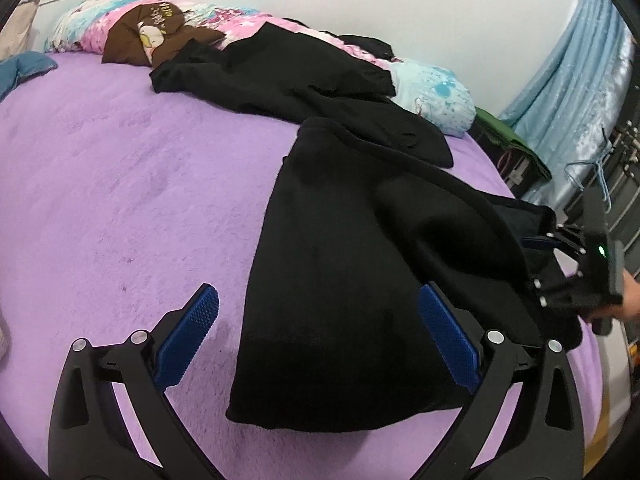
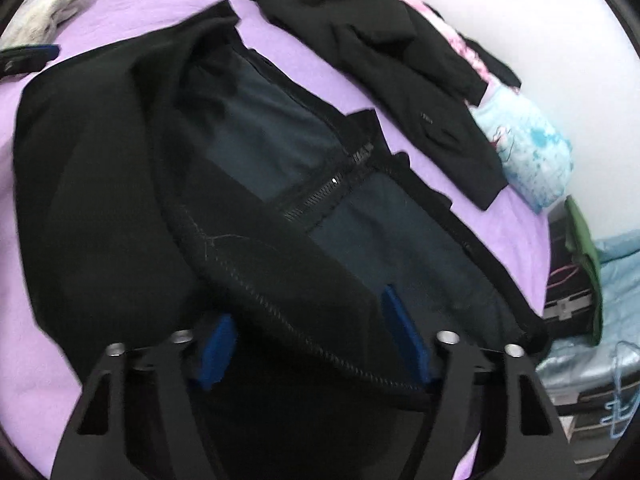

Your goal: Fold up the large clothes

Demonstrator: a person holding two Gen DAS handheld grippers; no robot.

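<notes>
Your left tool (image 1: pixel 316 344) gapes wide over the black jacket (image 1: pixel 360 280), gripping nothing. Your right tool (image 2: pixel 312 356) has a seamed fold between its pads; grip unclear. On the bed (image 1: pixel 120 180), the folding looks barely started, lining exposed.

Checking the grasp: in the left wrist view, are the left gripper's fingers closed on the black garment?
No. The left gripper stands wide open over the black garment, pads apart.

Matt black cloth jacket (image 2: pixel 100 160) lies on fuzzy purple plush blanket (image 1: pixel 120 184).
</notes>
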